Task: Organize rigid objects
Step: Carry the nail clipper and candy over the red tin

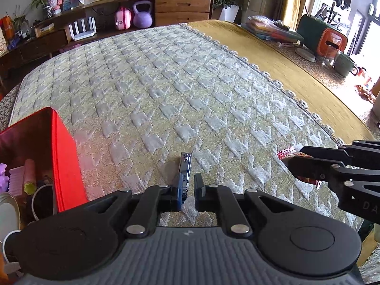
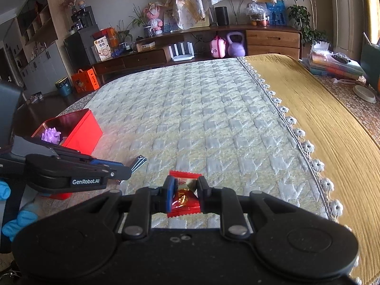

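Red candy wrapper [image 2: 182, 196] sits clamped in my right gripper [image 2: 184, 193], bottom centre of right wrist view, pads [image 2: 169, 193] pressing both sides, just over the quilted cloth [image 2: 201, 118]. My left gripper [image 1: 187, 191] is clenched on a metal nail clipper [image 1: 184, 169], lower centre of left wrist view; clipper sticks out forward past the fingertips, tip over the cloth. Red box [image 1: 63, 156] at lower left, open, holding a purple toy [image 2: 51, 135] and other bits. Yellow cloth [image 2: 320, 118] runs along the right side. Blue-gloved hand [image 2: 19, 220] at lower left edge
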